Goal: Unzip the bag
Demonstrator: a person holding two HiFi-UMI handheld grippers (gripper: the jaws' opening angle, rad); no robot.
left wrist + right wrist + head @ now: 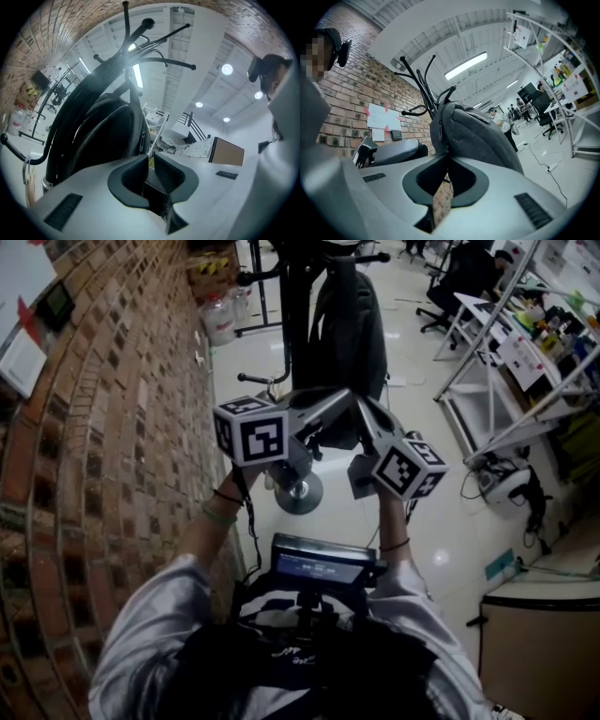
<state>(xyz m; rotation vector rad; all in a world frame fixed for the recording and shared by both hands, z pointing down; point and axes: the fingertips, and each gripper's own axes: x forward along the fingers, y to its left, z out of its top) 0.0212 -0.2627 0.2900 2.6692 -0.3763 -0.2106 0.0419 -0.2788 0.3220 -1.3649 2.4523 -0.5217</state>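
Note:
A black backpack (349, 324) hangs on a black coat stand (298, 296) by the brick wall. Both grippers are held level against its lower part. In the left gripper view the left gripper (149, 157) stands open by only a narrow slit, with nothing between its pads. The bag's zipper pull (142, 139) hangs just beyond its tips. In the right gripper view the right gripper (446, 157) is shut, its tips pinching the backpack's (483, 136) lower edge. From the head view the left gripper (345, 395) and right gripper (364, 413) nearly meet at the bag.
A brick wall (112, 427) runs close on the left. The stand's round base (300, 493) rests on the glossy floor below the grippers. A white metal table frame (506, 399) and a cabinet (539, 652) stand to the right, and plastic containers (220, 315) sit by the wall.

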